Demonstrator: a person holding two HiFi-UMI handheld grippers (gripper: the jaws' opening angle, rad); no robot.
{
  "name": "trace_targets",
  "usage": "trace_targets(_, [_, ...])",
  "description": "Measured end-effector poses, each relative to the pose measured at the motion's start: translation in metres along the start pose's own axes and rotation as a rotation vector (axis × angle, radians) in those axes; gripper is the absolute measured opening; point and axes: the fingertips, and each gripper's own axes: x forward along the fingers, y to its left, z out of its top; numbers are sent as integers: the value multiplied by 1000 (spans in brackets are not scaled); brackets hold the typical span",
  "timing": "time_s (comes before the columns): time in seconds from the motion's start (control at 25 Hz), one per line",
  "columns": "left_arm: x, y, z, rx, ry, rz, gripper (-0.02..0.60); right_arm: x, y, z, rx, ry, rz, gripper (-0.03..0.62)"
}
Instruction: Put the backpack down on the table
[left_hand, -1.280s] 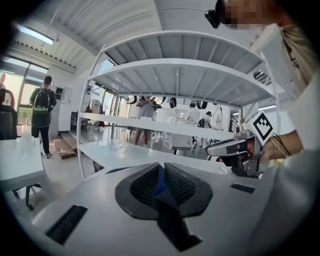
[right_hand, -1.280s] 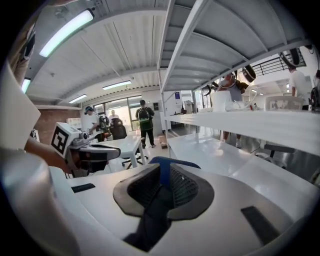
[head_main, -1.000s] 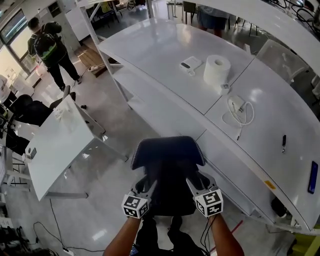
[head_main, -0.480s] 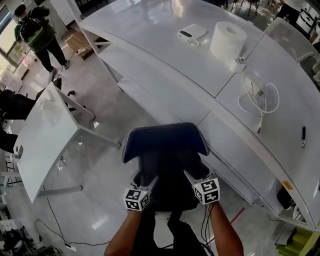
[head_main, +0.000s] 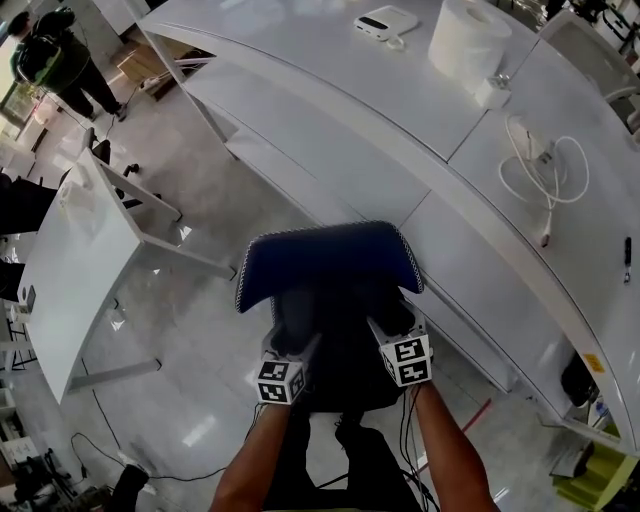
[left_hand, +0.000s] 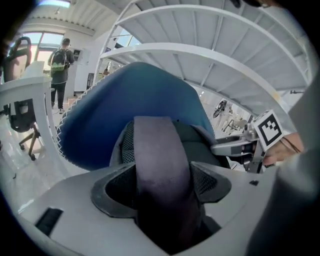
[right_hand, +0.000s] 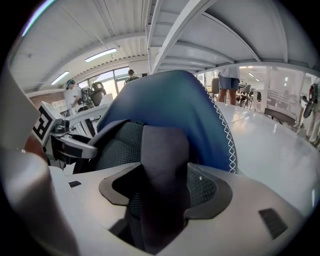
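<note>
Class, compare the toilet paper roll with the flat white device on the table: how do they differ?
The toilet paper roll is a tall cylinder; the flat white device is a low rounded slab. The roll stands on end; the device lies flat. The roll is plain white; the device has a dark strip on top. Both are white and rest on the table.

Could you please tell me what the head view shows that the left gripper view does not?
Only the head view: the toilet roll, white cable and small white device on the table top. Only the left gripper view: the dark strap lying between the left gripper's jaws, which have just been opening. Both: the blue backpack and a person standing far off.
</note>
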Motion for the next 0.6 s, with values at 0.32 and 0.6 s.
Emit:
trace_targets(0.32, [-46, -24, 32, 33, -81, -26, 84, -37, 25, 27, 27, -23, 35, 104])
trace_targets(0.6, [-130, -57, 93, 97, -268, -39, 64, -117, 64, 97, 45, -176, 81, 98])
